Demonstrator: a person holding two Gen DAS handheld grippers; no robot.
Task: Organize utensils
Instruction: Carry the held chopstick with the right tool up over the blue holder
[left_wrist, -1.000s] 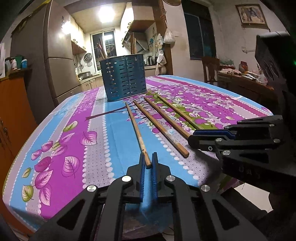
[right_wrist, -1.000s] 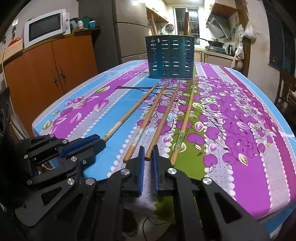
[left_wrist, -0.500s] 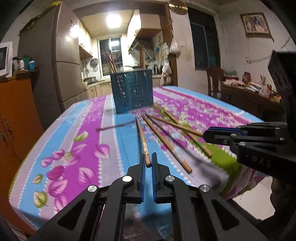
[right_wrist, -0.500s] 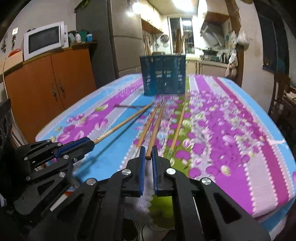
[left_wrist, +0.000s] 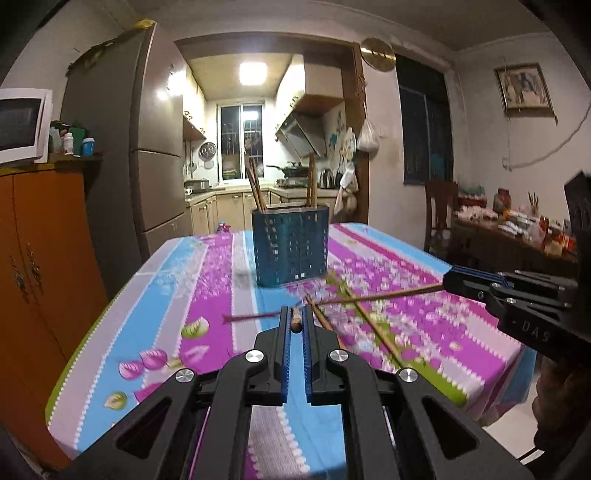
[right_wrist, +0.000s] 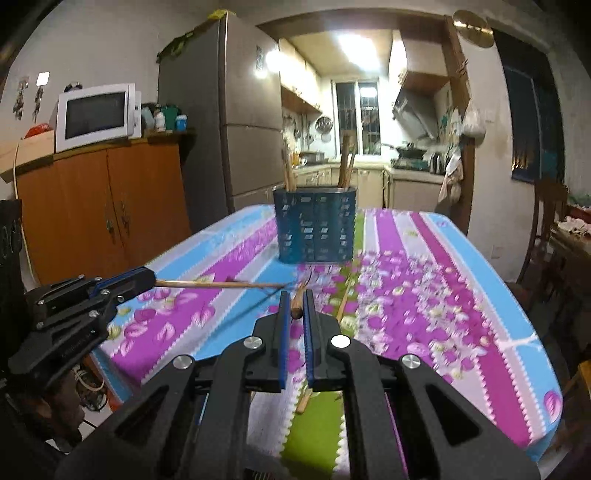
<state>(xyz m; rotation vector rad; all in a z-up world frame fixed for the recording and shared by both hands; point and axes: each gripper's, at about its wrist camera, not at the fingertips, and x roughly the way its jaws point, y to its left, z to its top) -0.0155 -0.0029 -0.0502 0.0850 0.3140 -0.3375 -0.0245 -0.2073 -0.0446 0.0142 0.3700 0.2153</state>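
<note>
Left wrist view: your camera sat close behind its own jaws, looking forward and slightly down along the floral tablecloth (left_wrist: 207, 280) toward the blue utensil holder (left_wrist: 290, 246) and the kitchen doorway beyond.
Right wrist view: the same low, near vantage from your other side, facing the same way.
Shared: both took in the holder, the cloth, the refrigerator (right_wrist: 236, 122), and each other's gripper at the frame edge.

Lettering: "DAS" was embossed on the black body of the right gripper (left_wrist: 448, 282), left wrist view, preceded by a dash. Faint marks on the left gripper (right_wrist: 149, 282) body were illegible. Nothing else was readable.
</note>
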